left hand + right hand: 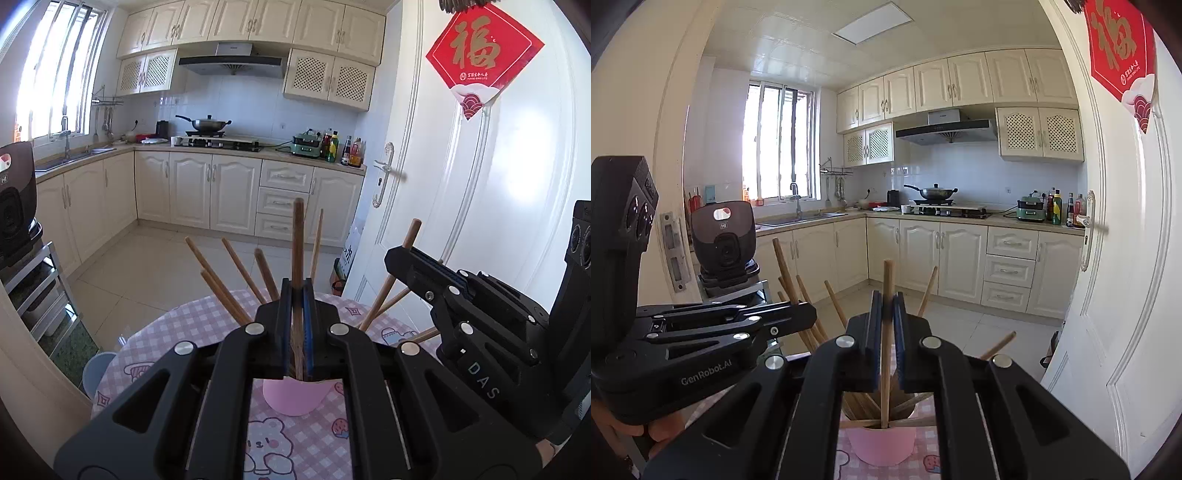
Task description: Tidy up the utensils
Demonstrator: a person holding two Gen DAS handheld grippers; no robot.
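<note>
chopstick, left: dark one [297, 236] is clamped upright in left claw [297, 295], its lower end in the pink cup [293, 400].
chopstick, right: light one [886, 295] is clamped in right claw [887, 306], tip already inside the cup [882, 445].
cup: stands on checked surface [155, 354], approx. full, other sticks fanned out.
step, judged: both sticks to be lowered straight & slow, released only when seated; the fanned sticks can be knocked.
left view only: right claw body seen from side, gripping its stick.
right view only: cup inside w/ stick bundle.
</note>
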